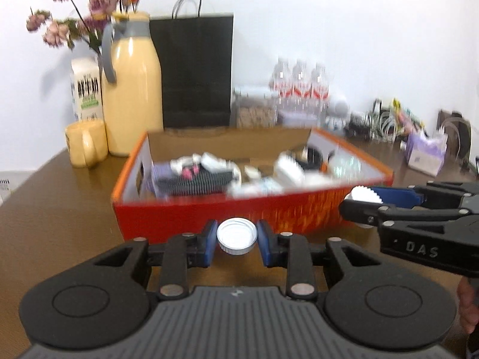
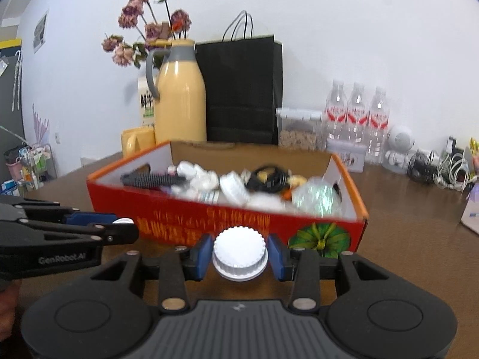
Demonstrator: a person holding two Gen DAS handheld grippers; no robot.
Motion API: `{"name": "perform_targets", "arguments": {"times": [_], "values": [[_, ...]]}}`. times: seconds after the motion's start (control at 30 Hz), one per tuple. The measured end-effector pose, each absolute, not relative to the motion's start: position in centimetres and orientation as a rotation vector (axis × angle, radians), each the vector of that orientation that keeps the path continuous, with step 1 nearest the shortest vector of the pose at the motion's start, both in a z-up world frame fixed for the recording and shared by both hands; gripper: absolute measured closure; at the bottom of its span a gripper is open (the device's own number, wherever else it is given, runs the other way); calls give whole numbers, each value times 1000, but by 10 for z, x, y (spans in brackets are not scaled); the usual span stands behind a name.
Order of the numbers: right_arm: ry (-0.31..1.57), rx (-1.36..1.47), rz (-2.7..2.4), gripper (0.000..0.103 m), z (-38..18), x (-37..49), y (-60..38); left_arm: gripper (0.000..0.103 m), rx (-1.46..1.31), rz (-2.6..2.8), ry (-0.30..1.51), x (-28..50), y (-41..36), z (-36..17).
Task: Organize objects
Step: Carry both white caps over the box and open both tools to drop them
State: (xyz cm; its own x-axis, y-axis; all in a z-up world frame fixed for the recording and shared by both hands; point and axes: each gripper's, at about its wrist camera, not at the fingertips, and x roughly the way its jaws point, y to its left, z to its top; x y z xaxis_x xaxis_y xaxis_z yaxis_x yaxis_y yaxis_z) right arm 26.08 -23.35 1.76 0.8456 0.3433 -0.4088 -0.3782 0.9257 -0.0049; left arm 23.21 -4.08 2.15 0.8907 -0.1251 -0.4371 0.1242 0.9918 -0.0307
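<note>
My left gripper (image 1: 237, 237) is shut on a small white screw cap (image 1: 236, 233), its blue pads pressing both sides, just in front of the red cardboard box (image 1: 209, 217). My right gripper (image 2: 239, 254) is shut on a larger white ridged lid (image 2: 239, 246), also held before the box's (image 2: 179, 229) near wall. Each gripper shows in the other's view: the right one (image 1: 354, 202) with its lid (image 1: 366, 194) at the box's right corner, the left one (image 2: 127, 224) at the box's left corner. The open box holds a black comb, white lids, a black cable and other small items.
Behind the box on the brown table (image 1: 60, 209) stand a yellow mug (image 1: 85, 145), a yellow thermos jug (image 1: 131, 89), a black paper bag (image 1: 194, 71), a clear food container (image 2: 298, 131) and three water bottles (image 2: 357, 113). Cables (image 2: 449, 170) and a tissue pack (image 1: 425, 152) lie at the right.
</note>
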Motion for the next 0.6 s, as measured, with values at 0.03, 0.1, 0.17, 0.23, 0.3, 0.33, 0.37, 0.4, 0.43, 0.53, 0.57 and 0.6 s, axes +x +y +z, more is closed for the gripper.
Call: {"name": "perform_targets", "arguments": {"times": [0.03, 0.1, 0.17, 0.23, 0.3, 0.33, 0.37, 0.4, 0.43, 0.53, 0.57, 0.6], "values": [[399, -92, 380, 64, 23, 263, -231, 74, -2, -128, 436, 233, -41, 27], [372, -100, 381, 64, 33, 270, -227, 74, -5, -121, 398, 239, -40, 38], [353, -103, 383, 64, 43, 280, -221, 74, -14, -110, 371, 248, -39, 48], [337, -104, 386, 64, 51, 292, -214, 73, -28, -91, 353, 261, -37, 55], [321, -105, 377, 64, 59, 306, -207, 74, -47, -73, 345, 274, -35, 59], [317, -103, 374, 64, 61, 313, -204, 74, -59, -60, 344, 281, -33, 60], [316, -101, 368, 64, 62, 322, -200, 74, -74, -47, 343, 291, -31, 61], [317, -97, 362, 64, 62, 328, -198, 74, -86, -38, 346, 299, -29, 61], [321, -92, 354, 64, 61, 337, -195, 74, -98, -29, 354, 306, -26, 61], [336, -75, 328, 64, 53, 360, -190, 74, -122, -17, 391, 326, -22, 54], [344, -70, 326, 64, 49, 367, -189, 74, -118, -18, 398, 331, -22, 51], [356, -67, 326, 64, 45, 373, -189, 74, -112, -19, 405, 336, -22, 48]]}}
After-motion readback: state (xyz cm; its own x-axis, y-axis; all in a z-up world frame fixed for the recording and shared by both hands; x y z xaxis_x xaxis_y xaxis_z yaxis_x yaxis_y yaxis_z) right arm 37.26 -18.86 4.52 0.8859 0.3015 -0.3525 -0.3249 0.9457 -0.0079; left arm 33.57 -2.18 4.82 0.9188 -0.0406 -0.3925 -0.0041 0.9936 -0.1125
